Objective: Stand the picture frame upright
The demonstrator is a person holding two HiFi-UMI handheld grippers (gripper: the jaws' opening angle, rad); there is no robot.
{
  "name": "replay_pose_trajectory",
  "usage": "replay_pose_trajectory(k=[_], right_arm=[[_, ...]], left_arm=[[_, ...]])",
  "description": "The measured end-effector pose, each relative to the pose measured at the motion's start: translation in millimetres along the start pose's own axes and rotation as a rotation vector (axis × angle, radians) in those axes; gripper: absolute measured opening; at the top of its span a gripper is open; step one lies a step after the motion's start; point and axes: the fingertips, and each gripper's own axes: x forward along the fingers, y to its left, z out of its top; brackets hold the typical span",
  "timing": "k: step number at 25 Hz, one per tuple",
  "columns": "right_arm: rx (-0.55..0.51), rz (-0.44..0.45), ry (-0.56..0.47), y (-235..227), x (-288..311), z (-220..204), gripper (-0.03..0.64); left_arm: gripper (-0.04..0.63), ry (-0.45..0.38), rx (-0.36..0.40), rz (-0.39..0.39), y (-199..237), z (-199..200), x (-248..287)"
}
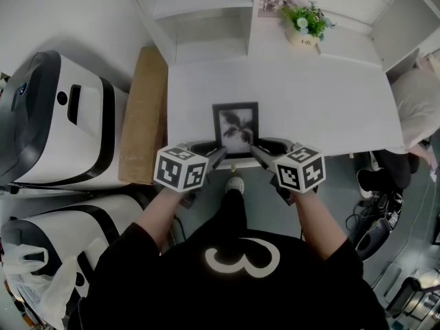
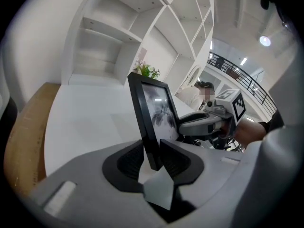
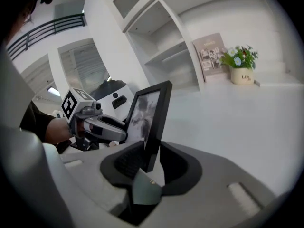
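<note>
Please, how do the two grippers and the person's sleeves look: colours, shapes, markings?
Both the left gripper and the right gripper have smooth grey bodies with black ribbed pads. Each carries a white cube printed with black square markers. The person wears a black top with short sleeves.

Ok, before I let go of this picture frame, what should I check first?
1. Left gripper shut on the picture frame, lower left corner: ok.
2. Right gripper shut on its lower right corner: ok.
3. Frame close to upright: ok, with a slight lean.
4. Back stand opened out: cannot tell, the back is hidden.
5. Frame's bottom edge resting on the table: cannot tell.
6. Flower pot well clear of the frame: ok.
</note>
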Motion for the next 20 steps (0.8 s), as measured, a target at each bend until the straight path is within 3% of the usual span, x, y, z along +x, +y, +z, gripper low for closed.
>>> replay_pose_trajectory(k=[4, 11, 15, 20], right_arm=[[-0.148, -0.058, -0.046, -10, 8, 35, 0.114], [-0.373, -0.209, -0.086, -39, 30, 81, 0.109], [-0.385, -0.247, -0.104, -57, 40, 106, 0.100], [-0.303, -0.273, -0.133, -97, 51, 136, 0.094]], left_arm=[[0.118, -0.075, 0.086, 0.057, 18, 32, 3], [0.116, -0.176, 0.282, 0.243, 54, 84, 17], [0.111, -0.195, 0.350, 0.301, 73, 113, 27], [0.104, -0.198, 0.389, 0.304, 89, 146, 53]])
